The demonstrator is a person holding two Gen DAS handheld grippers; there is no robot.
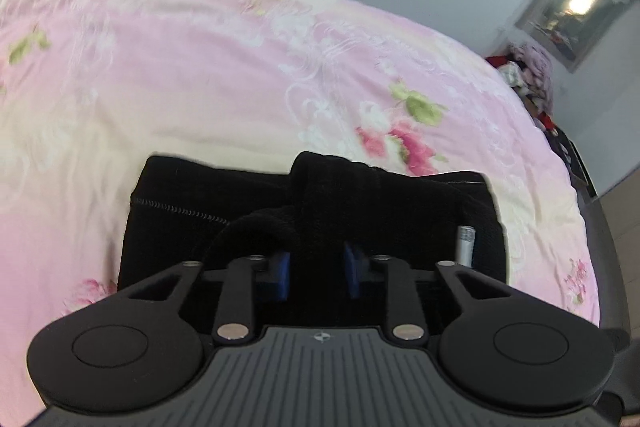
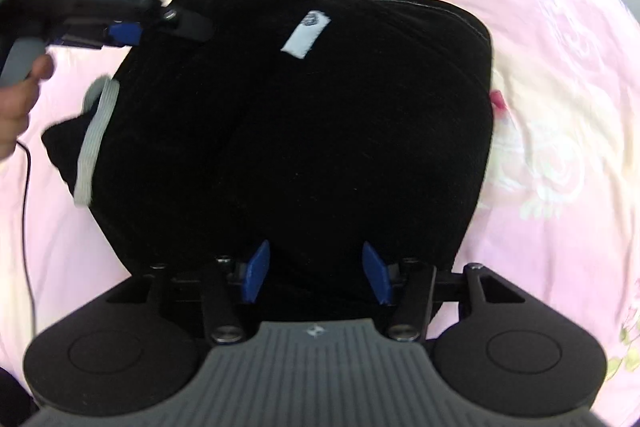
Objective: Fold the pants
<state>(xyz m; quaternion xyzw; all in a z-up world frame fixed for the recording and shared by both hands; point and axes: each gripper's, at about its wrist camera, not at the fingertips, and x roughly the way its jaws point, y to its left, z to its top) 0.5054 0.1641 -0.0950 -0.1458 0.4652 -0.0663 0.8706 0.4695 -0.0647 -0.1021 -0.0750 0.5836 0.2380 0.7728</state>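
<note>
Folding underway: left hand-held gripper clamps pants fabric, lower centre; right hand-held gripper spread apart, must close before carrying over on bed.

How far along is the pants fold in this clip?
Mostly done: the black fleece pants sit as a compact bundle on the pink floral bedsheet. In hand: the left gripper pinches a fabric bunch; the right gripper is open. Left: flattening and release.
</note>
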